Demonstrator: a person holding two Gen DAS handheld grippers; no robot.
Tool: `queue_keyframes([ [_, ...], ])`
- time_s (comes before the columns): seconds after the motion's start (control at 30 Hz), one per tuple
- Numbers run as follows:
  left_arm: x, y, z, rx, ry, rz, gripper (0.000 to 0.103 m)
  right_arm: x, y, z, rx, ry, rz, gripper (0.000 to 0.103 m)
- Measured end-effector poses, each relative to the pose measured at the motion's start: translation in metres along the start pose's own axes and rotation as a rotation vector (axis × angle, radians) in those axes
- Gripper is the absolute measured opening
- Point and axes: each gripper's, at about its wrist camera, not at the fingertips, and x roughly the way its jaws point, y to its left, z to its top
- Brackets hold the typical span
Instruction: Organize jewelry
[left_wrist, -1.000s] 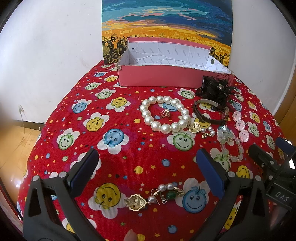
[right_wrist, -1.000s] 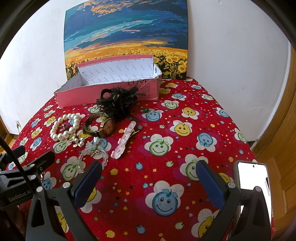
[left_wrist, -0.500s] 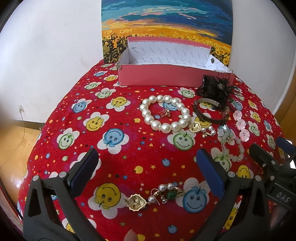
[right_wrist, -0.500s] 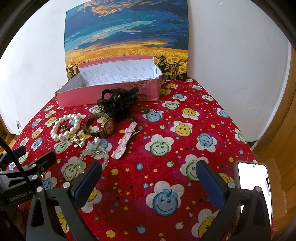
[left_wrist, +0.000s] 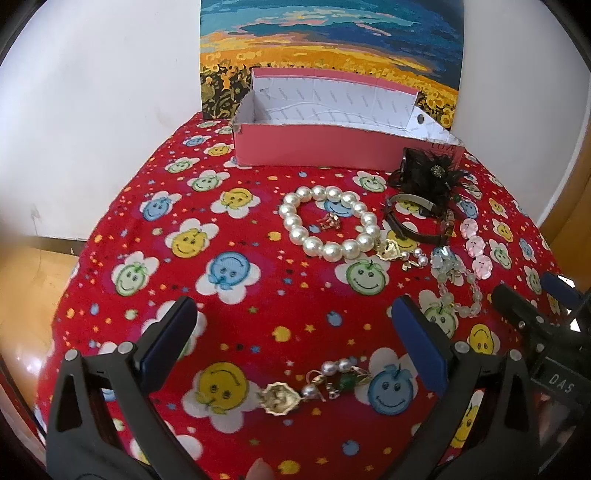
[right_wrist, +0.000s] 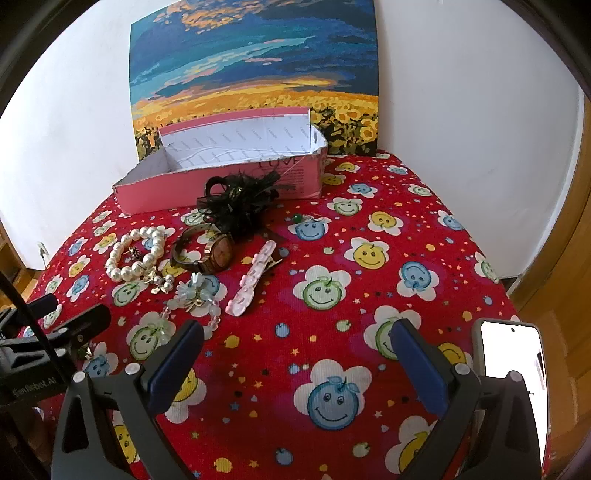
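A pearl bracelet (left_wrist: 330, 223) lies flat mid-bench, near a pink box (left_wrist: 317, 142); a pink hair clip (right_wrist: 252, 273) runs lengthwise toward the box. Left tool (left_wrist: 295, 332) and right tool (right_wrist: 295, 349) hover, jaws spread wide, holding nothing.

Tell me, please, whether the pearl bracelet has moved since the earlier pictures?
No. The pearl bracelet still lies in front of the pink box, left of the watch, just as a second ago.

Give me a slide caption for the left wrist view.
Open left gripper hovers above gold earrings, with pearl bracelet and pink box beyond.
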Motion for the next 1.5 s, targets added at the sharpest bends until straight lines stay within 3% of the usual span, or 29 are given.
queue_keyframes([
  [0.3, 0.008, 0.023, 0.024, -0.045, 0.044, -0.043, 0.098, 0.005, -0.002, 0.008, 0.028, 0.064, 0.087, 0.103],
  [0.43, 0.013, 0.019, 0.036, -0.009, 0.05, -0.059, 0.094, 0.003, -0.001, 0.018, 0.018, 0.054, 0.1, 0.103],
  [0.53, 0.013, 0.007, 0.043, 0.042, 0.045, -0.059, 0.082, 0.003, -0.002, 0.026, 0.019, 0.05, 0.11, 0.103],
  [0.8, 0.035, -0.016, 0.051, 0.147, 0.099, -0.092, 0.03, 0.003, -0.01, 0.035, 0.047, 0.044, 0.13, 0.103],
  [1.0, 0.044, -0.019, 0.054, 0.173, 0.101, -0.09, 0.017, 0.003, -0.02, 0.035, 0.084, 0.043, 0.163, 0.103],
  [1.2, 0.038, -0.019, 0.056, 0.185, 0.064, -0.085, 0.008, 0.006, -0.019, 0.037, 0.076, 0.046, 0.182, 0.102],
  [1.33, 0.028, -0.012, 0.061, 0.159, 0.046, -0.136, 0.008, 0.009, -0.019, 0.036, 0.072, 0.053, 0.187, 0.101],
  [1.5, 0.032, -0.023, 0.061, 0.216, 0.048, -0.159, 0.009, 0.009, -0.016, 0.037, 0.065, 0.05, 0.195, 0.101],
])
